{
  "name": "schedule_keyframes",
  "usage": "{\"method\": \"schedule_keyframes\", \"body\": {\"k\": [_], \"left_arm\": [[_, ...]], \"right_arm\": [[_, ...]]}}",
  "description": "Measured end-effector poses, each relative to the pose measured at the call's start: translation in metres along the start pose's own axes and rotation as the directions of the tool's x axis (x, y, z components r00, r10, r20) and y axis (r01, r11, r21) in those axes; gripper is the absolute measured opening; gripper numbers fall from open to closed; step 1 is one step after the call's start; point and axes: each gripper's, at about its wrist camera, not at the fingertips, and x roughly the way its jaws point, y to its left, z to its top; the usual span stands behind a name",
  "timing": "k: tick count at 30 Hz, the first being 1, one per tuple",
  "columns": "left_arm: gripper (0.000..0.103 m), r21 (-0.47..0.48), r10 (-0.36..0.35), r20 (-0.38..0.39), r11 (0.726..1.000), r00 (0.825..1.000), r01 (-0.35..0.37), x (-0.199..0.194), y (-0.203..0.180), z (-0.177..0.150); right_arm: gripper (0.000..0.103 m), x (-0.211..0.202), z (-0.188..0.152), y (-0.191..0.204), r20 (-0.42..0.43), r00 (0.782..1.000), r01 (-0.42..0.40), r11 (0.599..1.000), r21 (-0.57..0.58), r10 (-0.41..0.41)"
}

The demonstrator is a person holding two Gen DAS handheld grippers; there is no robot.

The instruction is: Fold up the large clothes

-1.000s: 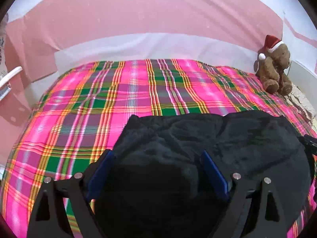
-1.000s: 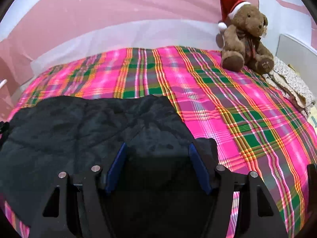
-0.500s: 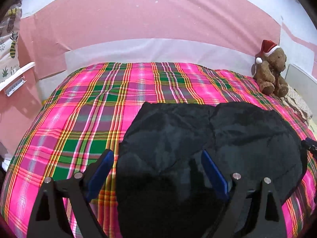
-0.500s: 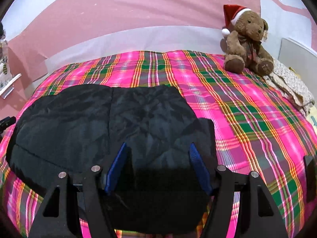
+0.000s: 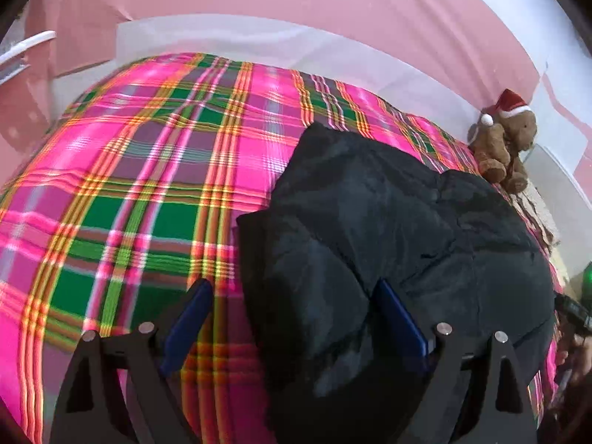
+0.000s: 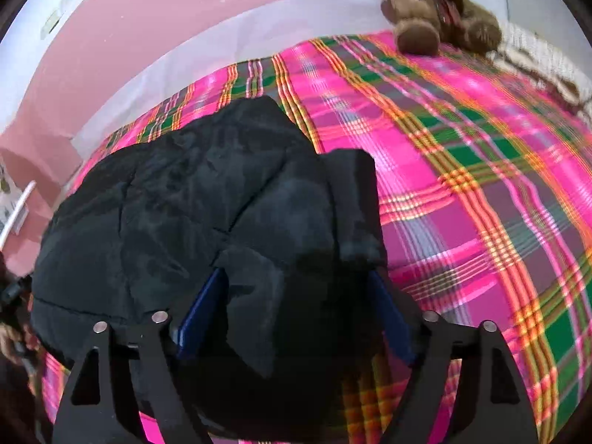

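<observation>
Left wrist view is showing the bed (image 5: 122,192), its pink and green plaid cover spreading under everything, with a pink wall (image 5: 296,11) behind it. On the cover the black padded jacket (image 5: 388,229) is lying in a folded heap, filling the right half of this view. My left gripper (image 5: 292,310) is standing wide apart: the jacket's left edge is sitting between its blue pads, the right pad (image 5: 399,318) is lying against the dark fabric and the left pad (image 5: 188,314) is hanging over bare plaid, clear of the cloth. In the right wrist view the same jacket (image 6: 192,203) is spreading to the left and up from my right gripper (image 6: 296,303), whose jaws have just been opening and are now gaping; a loose flap of the jacket is lying between the pads, not pinched. A brown teddy bear (image 5: 505,144) in a red Santa hat is sitting at the far corner of the bed, well apart from the jacket.
</observation>
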Motion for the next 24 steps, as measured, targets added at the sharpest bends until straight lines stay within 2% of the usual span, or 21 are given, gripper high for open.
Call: {"method": "schedule_keyframes", "body": {"k": [5,9,13,16,18,20,24], "left_arm": [[0.093,0.018,-0.011,-0.022,1.0,1.0,0.011,0.012,-0.003,0.008],[0.092,0.008,-0.013,-0.009,1.0,1.0,0.013,0.004,-0.001,0.008],[0.093,-0.025,-0.085,-0.042,0.996,0.996,0.084,0.006,0.013,0.003],[0.093,-0.083,-0.182,-0.096,0.981,0.979,0.174,0.019,0.025,0.003],[0.094,-0.109,-0.222,-0.113,0.972,0.968,0.21,0.028,0.028,0.004],[0.098,-0.098,-0.235,-0.122,0.97,0.964,0.224,0.036,0.027,0.007],[0.1,-0.091,-0.253,-0.122,0.966,0.96,0.243,0.047,0.024,0.013]], "right_arm": [[0.082,0.012,0.013,-0.007,-0.026,0.999,-0.019,0.999,0.034,0.02],[0.082,0.009,0.012,-0.008,-0.037,0.999,-0.025,0.998,0.05,0.027],[0.082,0.006,0.003,-0.021,-0.065,0.994,-0.085,0.992,0.091,0.091],[0.082,0.009,-0.003,-0.032,-0.092,0.984,-0.141,0.982,0.127,0.153],[0.083,0.016,-0.002,-0.035,-0.111,0.977,-0.166,0.974,0.155,0.184],[0.084,0.025,0.002,-0.036,-0.126,0.971,-0.182,0.971,0.156,0.202],[0.085,0.044,0.015,-0.038,-0.14,0.959,-0.223,0.96,0.172,0.248]]}}
